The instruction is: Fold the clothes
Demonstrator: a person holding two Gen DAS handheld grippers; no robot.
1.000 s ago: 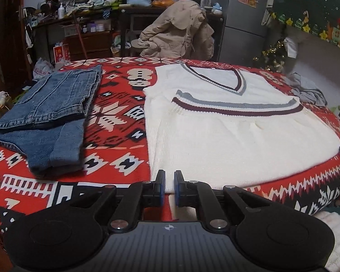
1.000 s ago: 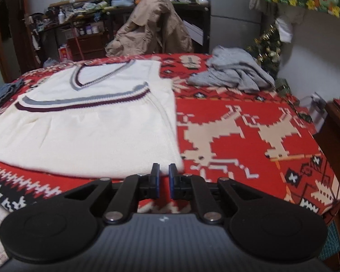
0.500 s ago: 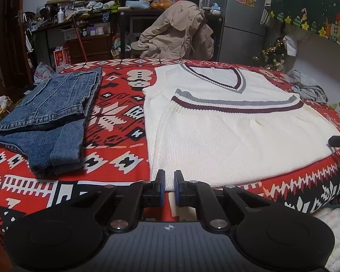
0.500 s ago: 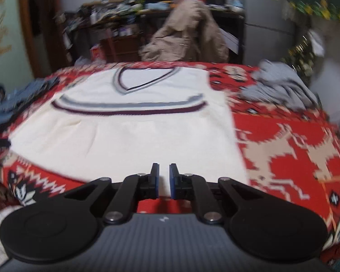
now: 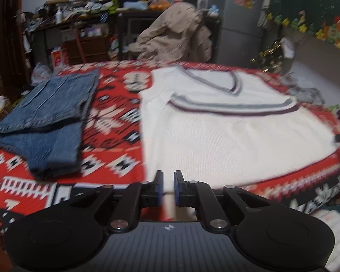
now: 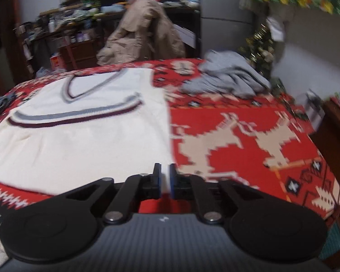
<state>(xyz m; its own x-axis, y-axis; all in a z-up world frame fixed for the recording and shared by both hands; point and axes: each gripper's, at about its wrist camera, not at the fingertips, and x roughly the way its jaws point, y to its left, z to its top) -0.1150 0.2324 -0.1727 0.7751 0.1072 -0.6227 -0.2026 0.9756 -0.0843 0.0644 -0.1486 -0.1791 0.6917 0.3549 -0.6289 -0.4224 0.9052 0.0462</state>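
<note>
The cream sweater vest (image 5: 233,136) lies spread flat on the red patterned blanket (image 5: 115,122) covering the tabletop, V-neck toward the far edge, hem toward the near edge, with its lower part doubled up so a striped band crosses the chest. The left claw (image 5: 168,182) sits low at the near edge, right over the vest's near left corner, fingers drawn almost together with only a narrow slit between the blue pads; cream knit shows in that slit, but with the blur you cannot tell whether it is pinched. Over on the other side, the right claw (image 6: 164,174) hovers at the vest's (image 6: 83,140) near right corner, equally narrow, white showing in its gap, grip just as uncertain. Folded blue jeans (image 5: 49,117) rest toward the left edge, well apart from the vest. A crumpled grey garment (image 6: 229,79) lies near the far right corner, beyond the blanket's (image 6: 244,142) reindeer pattern.
</note>
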